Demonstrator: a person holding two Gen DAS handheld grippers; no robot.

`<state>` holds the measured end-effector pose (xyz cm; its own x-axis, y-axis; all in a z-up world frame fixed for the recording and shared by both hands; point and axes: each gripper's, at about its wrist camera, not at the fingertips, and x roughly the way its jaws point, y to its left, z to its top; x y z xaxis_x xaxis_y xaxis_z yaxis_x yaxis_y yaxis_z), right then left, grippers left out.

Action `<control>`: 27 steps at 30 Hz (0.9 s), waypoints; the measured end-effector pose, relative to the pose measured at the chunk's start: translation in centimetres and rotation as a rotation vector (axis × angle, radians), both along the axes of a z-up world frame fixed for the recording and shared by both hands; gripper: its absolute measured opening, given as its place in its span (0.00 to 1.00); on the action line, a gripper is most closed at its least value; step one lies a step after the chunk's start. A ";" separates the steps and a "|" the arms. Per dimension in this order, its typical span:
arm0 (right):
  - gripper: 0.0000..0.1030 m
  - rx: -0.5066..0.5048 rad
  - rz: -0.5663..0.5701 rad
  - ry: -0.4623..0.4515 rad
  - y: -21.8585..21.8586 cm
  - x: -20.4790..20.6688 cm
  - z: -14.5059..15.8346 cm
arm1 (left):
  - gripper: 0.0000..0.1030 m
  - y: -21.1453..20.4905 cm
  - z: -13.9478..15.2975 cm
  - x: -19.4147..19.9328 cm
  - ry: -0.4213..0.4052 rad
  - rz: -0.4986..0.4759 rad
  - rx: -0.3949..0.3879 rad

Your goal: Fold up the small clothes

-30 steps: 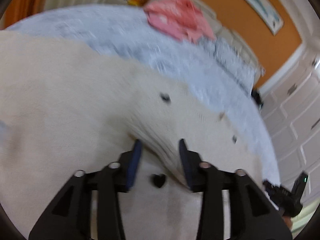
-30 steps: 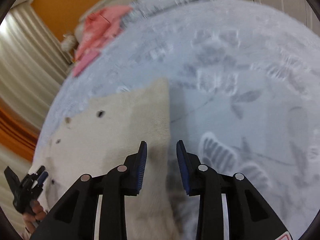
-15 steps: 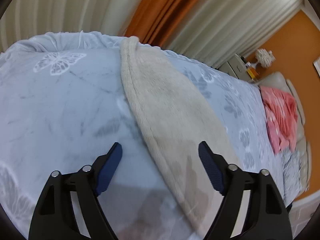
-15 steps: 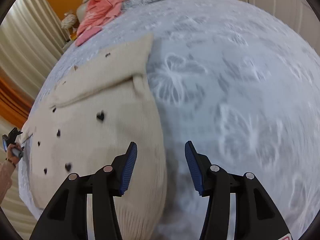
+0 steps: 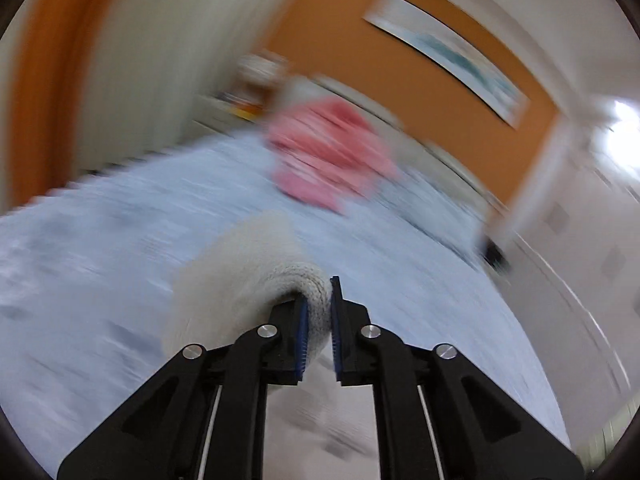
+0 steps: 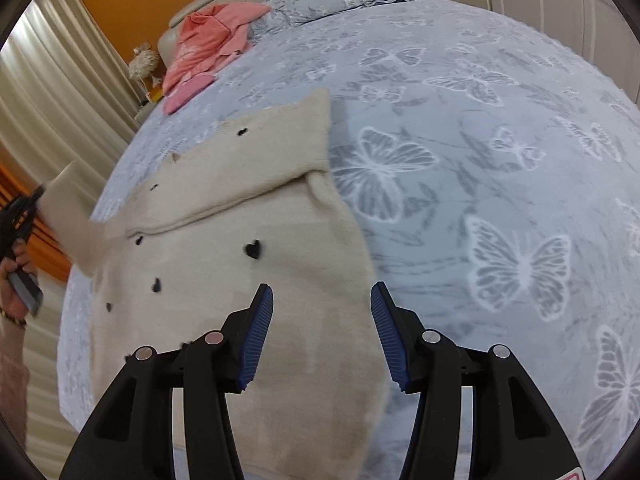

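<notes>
Our left tool [image 5: 318, 330] is closing on the cream sweater's [image 6: 256, 280] cuff; our right tool [image 6: 322, 340] hovers over it, parted, empty.

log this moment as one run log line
left gripper: closing on cream sweater sleeve | right gripper: open above sweater | bed: pink garment unfolded

The left tongs [image 5: 317, 330] are closing, their blue pads [image 5: 303, 332] pinching a rolled cream knit edge between them. The left-wrist view is smeared with blur. In the right-wrist view they show small and dark at the far left, gripped by a hand [image 6: 16, 272] above a pale sleeve cuff. The right tongs [image 6: 322, 332] point steeply downward, jaws parted about halfway, nothing between the ribbed blue pads [image 6: 256, 340], which touch nothing.
</notes>
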<state>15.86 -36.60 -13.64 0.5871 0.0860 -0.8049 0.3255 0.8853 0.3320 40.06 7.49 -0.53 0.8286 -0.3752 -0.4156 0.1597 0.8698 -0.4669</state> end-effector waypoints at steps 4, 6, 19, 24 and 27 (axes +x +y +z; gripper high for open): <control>0.52 0.011 0.038 -0.002 0.7 1.1 0.0 | 0.69 -10.0 -7.0 -2.9 0.190 -0.115 0.080; 0.54 0.027 0.059 -0.005 0.9 1.8 0.1 | 0.69 -11.4 -10.2 -5.2 0.266 -0.135 0.080; 0.59 -0.017 0.428 -0.086 14.9 18.5 0.4 | 0.81 3.0 -15.7 -7.1 0.399 0.242 -0.386; 0.75 -0.279 0.740 -0.090 26.2 21.5 -1.4 | 0.81 3.8 -17.0 -7.4 0.375 0.275 -0.341; 0.53 -0.422 0.826 -0.071 29.2 22.7 -3.5 | 0.81 3.1 -16.9 -8.0 0.363 0.267 -0.262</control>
<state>38.61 -7.39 -17.18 0.5188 0.2074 -0.8294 -0.4710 0.8790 -0.0748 32.10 10.60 -17.46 0.7297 -0.3007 -0.6141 -0.2639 0.7046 -0.6587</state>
